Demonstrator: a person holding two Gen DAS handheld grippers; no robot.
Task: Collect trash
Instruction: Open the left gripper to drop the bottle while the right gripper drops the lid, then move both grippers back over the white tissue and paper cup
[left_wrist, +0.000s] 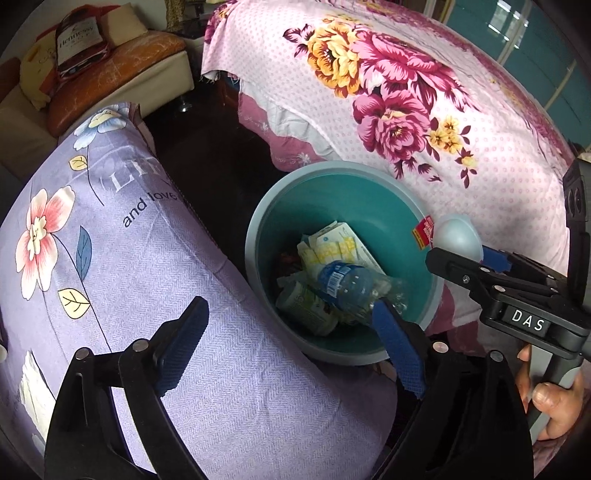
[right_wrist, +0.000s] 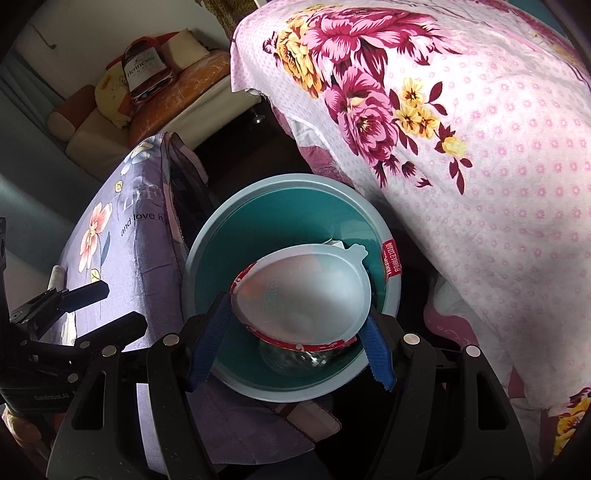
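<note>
Trash bin, teal inside with a pale rim, sits mid-frame in both views, wedged between a lilac floral cushion at left and a pink floral quilt at right. Left gripper stands wide apart, nothing between its pads; a plastic bottle lies in the bin over cartons. Right gripper clamps a lidded bowl above the bin mouth. Far upper left: a sofa bearing a Hennessy bag.

We see the teal bin at center frame wedged between the lilac floral cushion at left and the pink floral bedspread at right; its upper mouth stands open, the dark floor above it bare.
</note>
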